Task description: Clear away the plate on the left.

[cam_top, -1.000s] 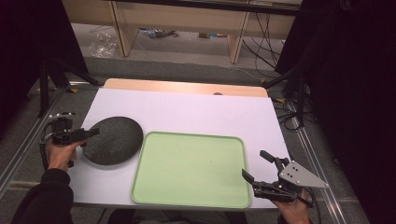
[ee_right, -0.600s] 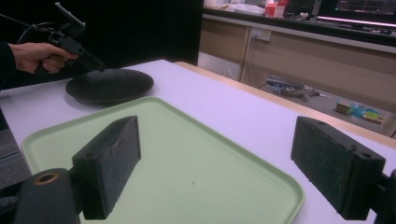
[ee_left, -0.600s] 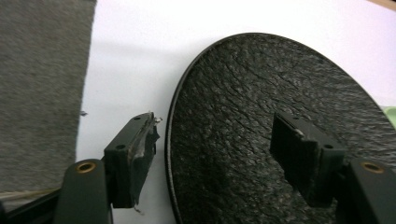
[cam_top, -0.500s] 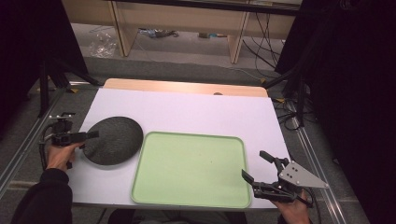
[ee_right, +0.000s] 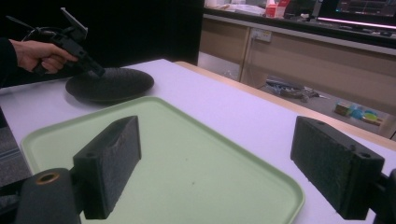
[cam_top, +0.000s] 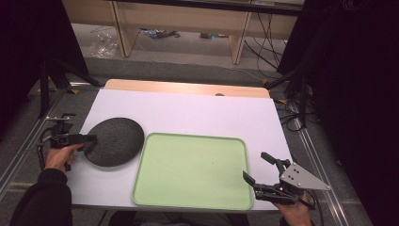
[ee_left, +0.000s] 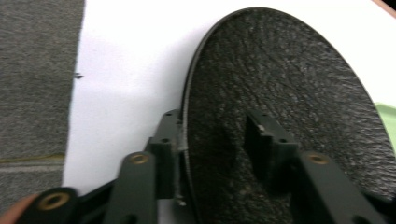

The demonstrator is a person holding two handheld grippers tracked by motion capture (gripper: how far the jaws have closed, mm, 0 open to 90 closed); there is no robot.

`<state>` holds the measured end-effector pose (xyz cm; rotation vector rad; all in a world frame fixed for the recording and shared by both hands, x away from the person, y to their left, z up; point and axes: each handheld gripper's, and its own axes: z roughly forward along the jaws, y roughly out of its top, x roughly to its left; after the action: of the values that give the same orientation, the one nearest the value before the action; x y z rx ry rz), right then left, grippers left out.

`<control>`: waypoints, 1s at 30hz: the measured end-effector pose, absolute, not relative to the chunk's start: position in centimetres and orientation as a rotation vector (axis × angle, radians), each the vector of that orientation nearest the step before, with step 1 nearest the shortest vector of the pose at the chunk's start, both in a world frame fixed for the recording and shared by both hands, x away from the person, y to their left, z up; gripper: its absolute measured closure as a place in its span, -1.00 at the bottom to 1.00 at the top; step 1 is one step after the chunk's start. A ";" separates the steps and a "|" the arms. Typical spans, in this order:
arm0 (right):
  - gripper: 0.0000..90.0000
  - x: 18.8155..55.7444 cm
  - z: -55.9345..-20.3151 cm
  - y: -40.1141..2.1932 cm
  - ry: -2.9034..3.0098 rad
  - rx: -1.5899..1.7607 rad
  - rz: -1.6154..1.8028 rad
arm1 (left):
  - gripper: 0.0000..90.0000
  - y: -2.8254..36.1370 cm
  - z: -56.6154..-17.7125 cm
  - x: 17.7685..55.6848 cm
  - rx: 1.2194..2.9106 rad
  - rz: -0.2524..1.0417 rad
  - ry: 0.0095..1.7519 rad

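At about 8 o'clock on the table [cam_top: 188, 110], the left tool [cam_top: 89, 139] sits at the near-left rim of the plate [cam_top: 115, 141]. Its jaws have just been closing, and in the left gripper view they straddle the plate's edge, one jaw under the rim and one on the dark, rough top face; whether the pads already press on it cannot be told. The plate lies flat on the white sheet, its right edge just beside the tray [cam_top: 190, 172] at the tray's 10 o'clock corner. The tray, pale green, lies at 6 o'clock on the table. At 4 o'clock, off the tray's near-right corner, the right tool [cam_top: 258, 167] is held with its jaws wide and nothing between them, pointing toward 10 o'clock across the tray.
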<state>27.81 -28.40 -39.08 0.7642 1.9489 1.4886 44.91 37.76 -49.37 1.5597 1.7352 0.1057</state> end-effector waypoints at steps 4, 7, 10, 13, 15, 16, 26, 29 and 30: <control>-0.62 27.7 -39.0 -28.4 1.960 0.773 1.470 | 0.47 38.1 -49.4 44.9 1.534 0.072 1.730; -0.62 27.7 -39.0 -28.4 1.960 0.774 1.466 | 0.49 38.2 -49.3 44.8 1.531 0.054 1.730; -0.62 27.8 -39.0 -28.5 1.960 0.774 1.470 | 0.55 38.4 -49.0 44.6 1.509 0.052 1.710; -0.62 27.7 -39.0 -28.4 1.973 0.789 1.477 | 0.64 38.5 -48.3 44.4 1.483 0.062 1.687; -0.62 27.7 -39.0 -28.4 1.975 0.795 1.471 | 0.64 38.6 -48.3 44.3 1.504 0.062 1.698; -0.62 27.7 -39.0 -28.4 1.961 0.772 1.465 | 0.64 38.6 -48.3 44.3 1.502 0.059 1.691; -0.62 27.7 -39.0 -28.5 1.957 0.768 1.476 | 0.81 38.3 -45.8 43.8 1.434 0.146 1.631; -0.62 27.7 -39.0 -28.6 1.957 0.767 1.471 | 0.83 37.5 -44.3 43.9 1.492 0.196 1.597; -0.62 27.7 -39.0 -28.6 1.957 0.763 1.468 | 0.83 37.5 -44.3 43.9 1.492 0.196 1.597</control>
<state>27.71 -28.55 -38.98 0.7628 1.9573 1.4677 43.86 37.50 -44.32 1.4921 1.5969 0.1959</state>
